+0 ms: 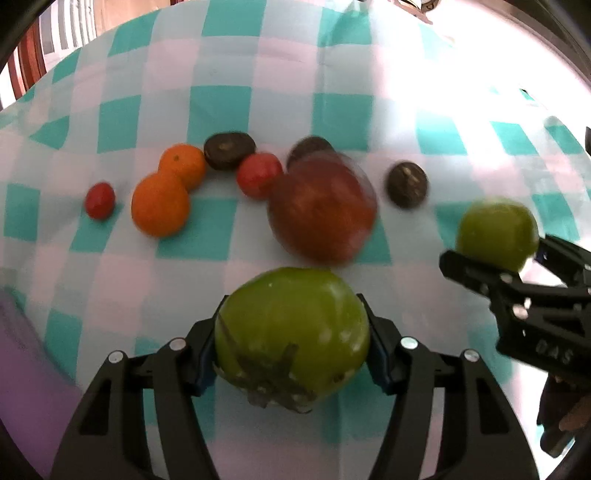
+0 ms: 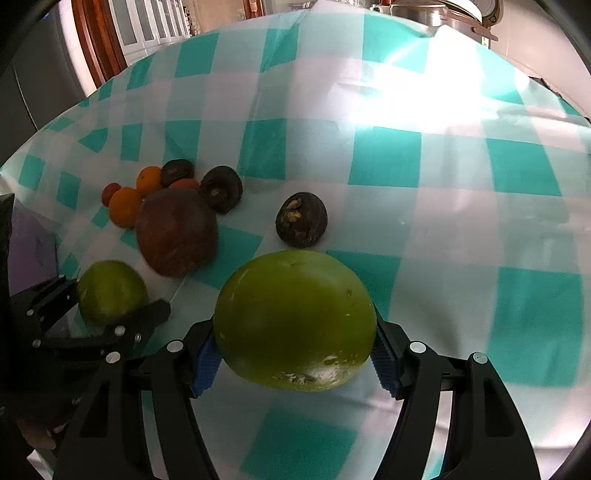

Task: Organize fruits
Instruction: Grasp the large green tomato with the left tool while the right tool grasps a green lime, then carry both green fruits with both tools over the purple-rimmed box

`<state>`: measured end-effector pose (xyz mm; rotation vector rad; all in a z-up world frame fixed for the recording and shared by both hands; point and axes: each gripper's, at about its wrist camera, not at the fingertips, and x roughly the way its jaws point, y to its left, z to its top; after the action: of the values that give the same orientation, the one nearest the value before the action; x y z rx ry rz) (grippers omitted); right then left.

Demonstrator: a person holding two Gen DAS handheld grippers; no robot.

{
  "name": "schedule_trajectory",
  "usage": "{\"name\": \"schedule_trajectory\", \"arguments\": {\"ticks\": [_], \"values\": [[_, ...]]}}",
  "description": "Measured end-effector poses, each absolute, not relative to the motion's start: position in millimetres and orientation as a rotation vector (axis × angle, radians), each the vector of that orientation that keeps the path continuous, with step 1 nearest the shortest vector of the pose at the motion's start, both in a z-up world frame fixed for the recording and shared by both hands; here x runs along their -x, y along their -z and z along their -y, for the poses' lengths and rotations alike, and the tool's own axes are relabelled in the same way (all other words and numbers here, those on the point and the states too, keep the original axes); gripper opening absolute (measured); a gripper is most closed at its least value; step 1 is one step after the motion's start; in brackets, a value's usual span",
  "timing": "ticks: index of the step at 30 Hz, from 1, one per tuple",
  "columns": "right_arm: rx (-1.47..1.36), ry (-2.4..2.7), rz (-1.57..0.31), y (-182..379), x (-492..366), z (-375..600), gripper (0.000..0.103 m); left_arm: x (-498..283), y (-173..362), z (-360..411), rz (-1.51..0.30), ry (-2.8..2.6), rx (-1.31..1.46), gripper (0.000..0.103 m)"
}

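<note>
My left gripper (image 1: 293, 332) is shut on a green tomato with a dried calyx (image 1: 291, 332); it also shows at the left of the right wrist view (image 2: 110, 291). My right gripper (image 2: 295, 328) is shut on a second green fruit (image 2: 295, 317), seen at the right of the left wrist view (image 1: 496, 232). On the checked cloth (image 1: 258, 92) lie a large dark red fruit (image 1: 321, 210), two oranges (image 1: 160, 205), two small red tomatoes (image 1: 258, 175) and three dark brown round fruits (image 1: 406, 184).
The table's far edge curves across the top, with wooden furniture (image 2: 99, 40) and a metal pot (image 2: 443, 14) beyond. A purple surface (image 1: 22, 350) lies at the near left. Bright glare covers the cloth at the right.
</note>
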<state>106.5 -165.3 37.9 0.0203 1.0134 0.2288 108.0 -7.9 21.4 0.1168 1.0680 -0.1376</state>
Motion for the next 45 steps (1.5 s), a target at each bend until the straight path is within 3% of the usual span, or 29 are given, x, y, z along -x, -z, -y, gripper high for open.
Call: {"name": "schedule_trajectory", "arguments": {"ticks": [5, 10, 14, 24, 35, 45], "values": [[-0.051, -0.225, -0.999, -63, -87, 177, 0.067, -84, -62, 10, -1.059, 0.126, -0.16, 0.064], [-0.041, -0.269, -0.931, -133, -53, 182, 0.067, -2, -139, 6, -0.864, 0.099, -0.141, 0.064], [0.013, -0.36, -0.839, -207, -4, 175, 0.067, 43, -204, -8, -0.83, 0.041, -0.126, 0.064], [0.059, -0.524, -0.692, -319, 124, 160, 0.067, 192, -294, -48, -0.638, -0.017, -0.099, 0.064], [0.133, -0.57, -0.698, -335, 174, 130, 0.067, 269, -305, -117, -0.612, -0.068, -0.009, 0.064], [0.24, -0.676, -0.805, -295, 151, 58, 0.067, 257, -261, -198, -0.703, -0.165, 0.154, 0.064]]}}
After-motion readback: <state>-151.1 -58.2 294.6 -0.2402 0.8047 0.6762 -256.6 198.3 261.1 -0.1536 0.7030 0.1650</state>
